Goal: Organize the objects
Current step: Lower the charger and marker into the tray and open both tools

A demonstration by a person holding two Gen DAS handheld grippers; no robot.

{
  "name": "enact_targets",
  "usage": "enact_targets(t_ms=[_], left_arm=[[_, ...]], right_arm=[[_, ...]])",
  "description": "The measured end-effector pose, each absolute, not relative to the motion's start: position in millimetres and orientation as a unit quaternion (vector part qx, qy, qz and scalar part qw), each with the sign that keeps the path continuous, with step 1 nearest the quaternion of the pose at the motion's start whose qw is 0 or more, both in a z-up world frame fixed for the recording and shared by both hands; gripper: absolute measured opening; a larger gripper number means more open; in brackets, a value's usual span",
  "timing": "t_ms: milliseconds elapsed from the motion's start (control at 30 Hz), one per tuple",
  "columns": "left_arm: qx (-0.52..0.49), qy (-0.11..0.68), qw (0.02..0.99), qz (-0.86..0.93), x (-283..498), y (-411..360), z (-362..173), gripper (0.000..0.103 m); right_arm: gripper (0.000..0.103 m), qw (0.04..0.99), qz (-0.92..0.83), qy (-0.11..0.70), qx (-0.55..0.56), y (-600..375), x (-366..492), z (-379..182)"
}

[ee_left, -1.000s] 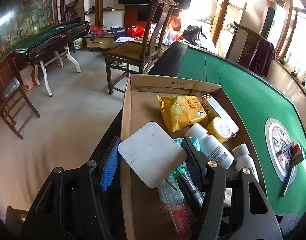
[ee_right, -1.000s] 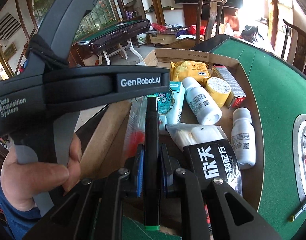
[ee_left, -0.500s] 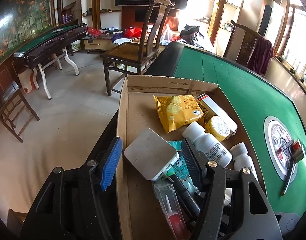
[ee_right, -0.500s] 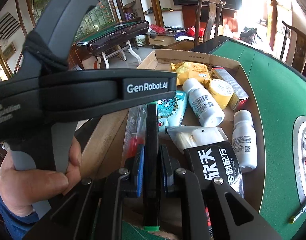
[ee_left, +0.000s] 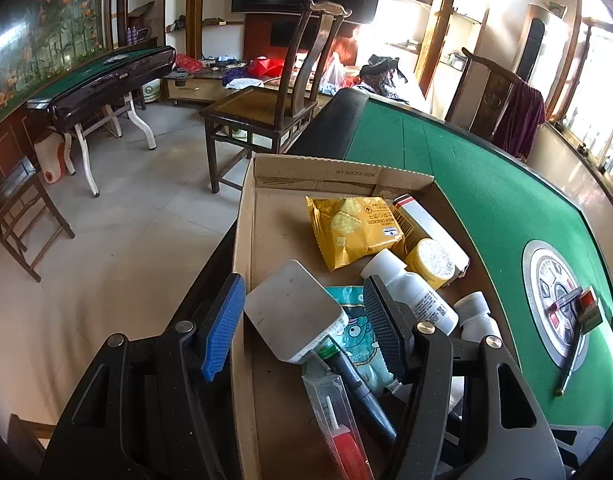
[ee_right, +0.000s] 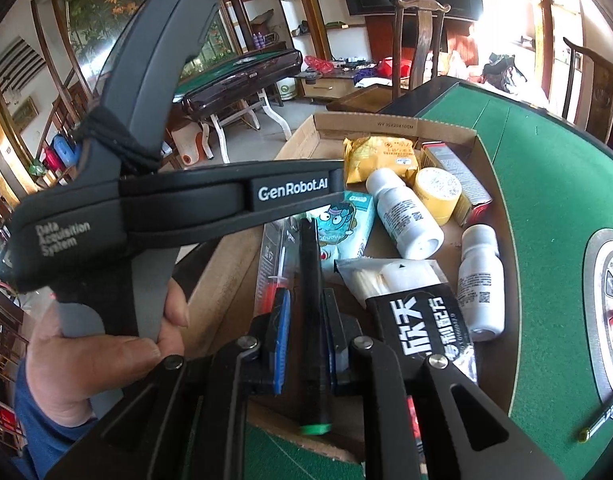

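A cardboard box [ee_left: 266, 216] on the green table holds a yellow snack bag [ee_left: 352, 228], white bottles [ee_left: 414, 292], a yellow-lidded jar [ee_left: 432, 262] and a teal carton [ee_left: 356, 332]. My left gripper [ee_left: 302, 324] is open; a grey-white flat block [ee_left: 292, 310] lies between its fingers, resting on the box's contents. My right gripper [ee_right: 306, 340] is shut on a black marker [ee_right: 312, 320] with a green end, held over the box's near edge. The left gripper's body [ee_right: 186, 200] fills the left of the right wrist view.
A red-capped tube in clear packaging [ee_left: 338, 420] and a black sachet [ee_right: 422, 328] lie in the box [ee_right: 226, 280]. The table's round centre panel [ee_left: 554, 300] is to the right. Wooden chairs [ee_left: 282, 96] and a second table [ee_left: 102, 76] stand beyond.
My left gripper has let the grey-white block down into the box; the block has dropped lower and away from the fingers. My right gripper has moved slightly forward with the marker.
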State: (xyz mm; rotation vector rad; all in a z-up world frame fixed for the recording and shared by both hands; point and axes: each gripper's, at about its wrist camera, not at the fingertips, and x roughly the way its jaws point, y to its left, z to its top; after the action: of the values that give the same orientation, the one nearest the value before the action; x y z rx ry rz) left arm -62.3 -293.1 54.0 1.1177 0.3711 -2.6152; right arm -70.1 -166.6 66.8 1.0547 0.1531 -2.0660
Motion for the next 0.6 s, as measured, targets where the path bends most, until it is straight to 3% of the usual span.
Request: enact_targets(t_ms=[333, 600], left_arm=[[0.327, 0.129, 0.091, -0.932, -51, -275, 76, 0.062], [0.324, 0.085, 0.039, -0.942, -55, -224, 85, 0.062]], right_arm=[[0.014, 0.374, -0.831, 0.031, 0.410, -113, -72, 80], [0.014, 0.332, -0.850, -0.003, 0.408, -38, -85, 85]])
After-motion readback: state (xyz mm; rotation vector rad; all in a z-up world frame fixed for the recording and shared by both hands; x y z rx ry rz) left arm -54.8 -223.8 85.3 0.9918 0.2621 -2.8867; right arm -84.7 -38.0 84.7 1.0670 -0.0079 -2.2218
